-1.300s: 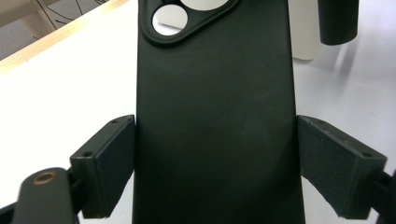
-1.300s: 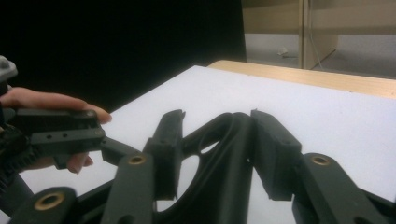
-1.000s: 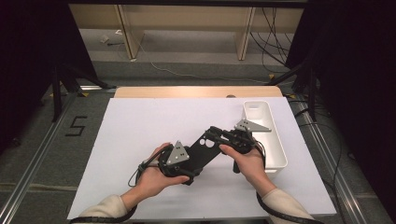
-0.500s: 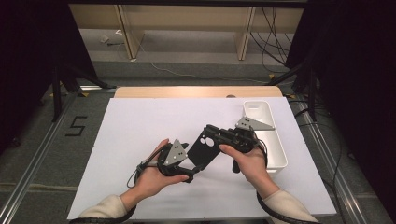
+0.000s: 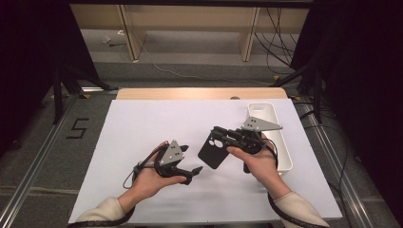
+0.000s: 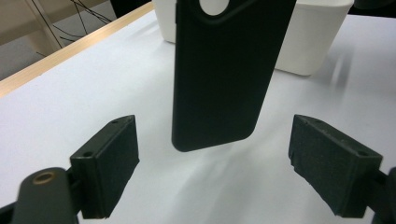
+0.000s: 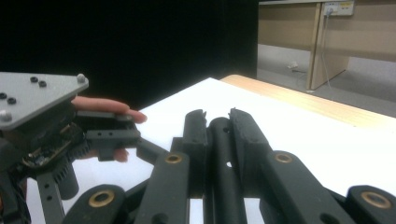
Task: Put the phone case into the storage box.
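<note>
The tabletop (image 5: 142, 123) is covered by a white sheet, with a strip of bare wood along its far edge. At its right side stands a long white bin (image 5: 280, 147), its near end partly hidden by the right hand (image 5: 256, 164).

The right gripper (image 5: 221, 135) is held above the sheet, just left of the bin, pointing left toward the middle of the tabletop. Its jaws have just been closing and now pinch a black phone case (image 5: 214, 151) by its upper end, beside the camera cut-out. In the right gripper view the two jaws stand pressed together on the case's thin edge (image 7: 218, 135). The case hangs from them clear of the sheet, tilted, its lower end toward the person.

In the left gripper view the case (image 6: 224, 74) hangs upright ahead, its rounded lower end above the sheet and its shadow below it, with the bin (image 6: 308, 51) behind.

The left gripper (image 5: 187, 164) lies in the left hand (image 5: 152, 178) low over the sheet, near the front, pointing right toward the case. Its jaws stand wide apart and hold nothing; the case hangs beyond them, apart from both pads (image 6: 109, 163).
</note>
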Demonstrator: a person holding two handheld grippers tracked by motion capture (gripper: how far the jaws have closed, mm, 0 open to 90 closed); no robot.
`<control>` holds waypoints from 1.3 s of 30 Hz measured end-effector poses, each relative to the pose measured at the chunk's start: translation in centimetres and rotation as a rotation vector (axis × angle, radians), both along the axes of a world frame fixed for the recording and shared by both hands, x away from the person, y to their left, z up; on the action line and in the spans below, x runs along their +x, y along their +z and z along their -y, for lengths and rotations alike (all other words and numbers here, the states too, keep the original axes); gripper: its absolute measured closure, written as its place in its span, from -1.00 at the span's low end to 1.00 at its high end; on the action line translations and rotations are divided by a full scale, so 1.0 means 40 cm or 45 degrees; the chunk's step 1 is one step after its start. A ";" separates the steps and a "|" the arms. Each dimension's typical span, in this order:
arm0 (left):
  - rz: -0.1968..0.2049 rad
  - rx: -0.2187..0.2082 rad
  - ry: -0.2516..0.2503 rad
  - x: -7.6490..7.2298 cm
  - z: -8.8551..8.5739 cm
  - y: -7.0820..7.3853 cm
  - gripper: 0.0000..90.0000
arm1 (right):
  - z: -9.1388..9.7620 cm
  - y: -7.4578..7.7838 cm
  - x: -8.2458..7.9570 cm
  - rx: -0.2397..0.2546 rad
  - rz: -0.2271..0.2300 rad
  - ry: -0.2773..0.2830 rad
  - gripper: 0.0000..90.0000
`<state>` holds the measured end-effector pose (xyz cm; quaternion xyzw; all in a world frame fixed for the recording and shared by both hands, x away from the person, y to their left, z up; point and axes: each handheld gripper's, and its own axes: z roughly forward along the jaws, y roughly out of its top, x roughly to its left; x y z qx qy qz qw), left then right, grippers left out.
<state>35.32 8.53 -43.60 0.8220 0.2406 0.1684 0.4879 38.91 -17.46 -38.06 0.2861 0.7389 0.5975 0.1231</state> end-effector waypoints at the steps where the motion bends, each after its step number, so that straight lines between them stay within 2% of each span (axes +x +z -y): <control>1: -0.001 -0.002 0.003 0.001 -0.004 0.001 -0.65 | 0.001 0.002 0.000 -0.007 0.002 0.002 0.73; 7: -0.006 -0.007 -0.004 0.000 -0.005 0.000 -0.65 | 0.009 0.013 0.000 -0.062 0.035 0.025 0.73; 13: 0.002 -0.013 -0.012 0.001 -0.006 0.001 -0.62 | 0.018 0.021 0.002 -0.110 0.042 0.058 0.73; 32: 0.000 -0.026 -0.034 -0.001 -0.010 0.002 -0.62 | 0.031 0.043 0.001 -0.207 0.046 0.190 0.73; 39: -0.001 -0.037 -0.042 0.000 -0.011 0.001 -0.56 | 0.032 0.045 0.001 -0.220 0.042 0.194 0.73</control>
